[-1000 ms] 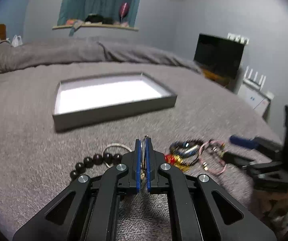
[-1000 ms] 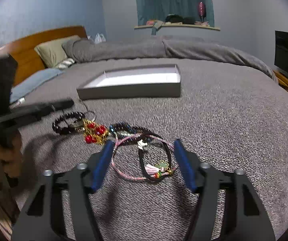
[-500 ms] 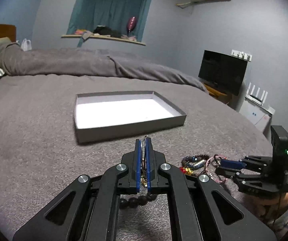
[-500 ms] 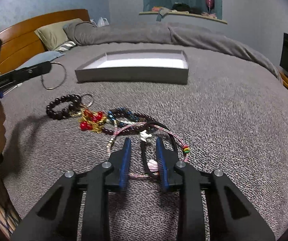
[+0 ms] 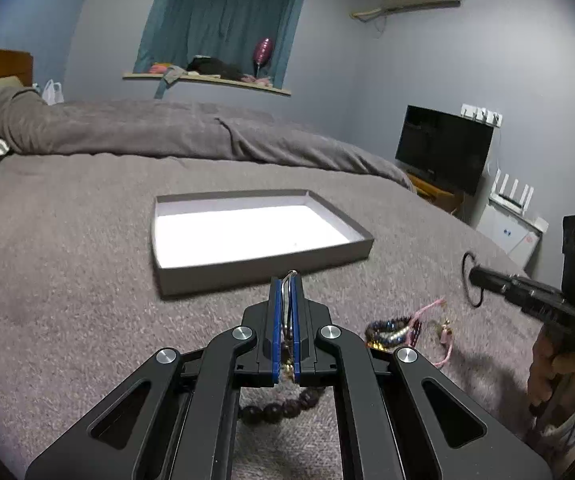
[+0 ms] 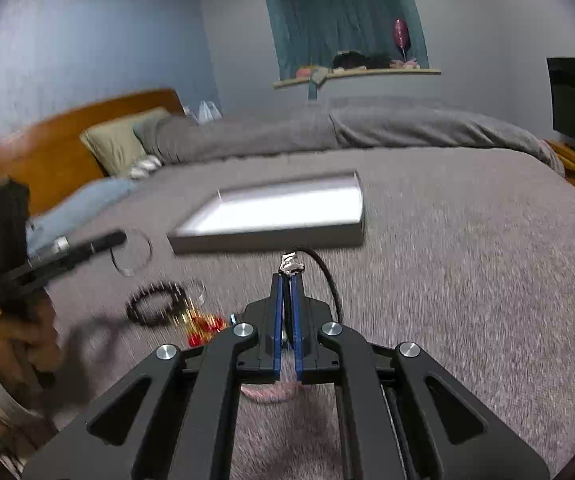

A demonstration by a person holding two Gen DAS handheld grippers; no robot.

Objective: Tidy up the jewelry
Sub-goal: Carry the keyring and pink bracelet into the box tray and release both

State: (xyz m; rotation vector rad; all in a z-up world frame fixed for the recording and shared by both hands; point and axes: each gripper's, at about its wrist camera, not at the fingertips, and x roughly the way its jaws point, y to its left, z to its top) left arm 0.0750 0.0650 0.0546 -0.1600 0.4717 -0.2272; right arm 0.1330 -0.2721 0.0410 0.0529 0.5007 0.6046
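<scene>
A shallow grey box (image 5: 263,268) with a white inside lies on the grey bed; it also shows in the right wrist view (image 6: 271,240). My left gripper (image 5: 286,280) is shut on a thin silver bangle (image 6: 133,256), held in the air short of the box. My right gripper (image 6: 287,278) is shut on a black cord bracelet (image 6: 327,276) with a silver charm, lifted off the bed. A dark bead bracelet (image 6: 155,306), red and gold beads (image 6: 203,328), and a pink cord bracelet (image 5: 431,320) lie on the blanket.
A rolled grey duvet (image 5: 167,132) lies across the far side of the bed. Pillows and a wooden headboard (image 6: 67,136) are on the left. A TV (image 5: 443,148) stands beyond the bed's right edge.
My left gripper has lifted the silver bangle off the bed and moved toward the box. My right gripper has shut on the black cord bracelet and raised it from the pile.
</scene>
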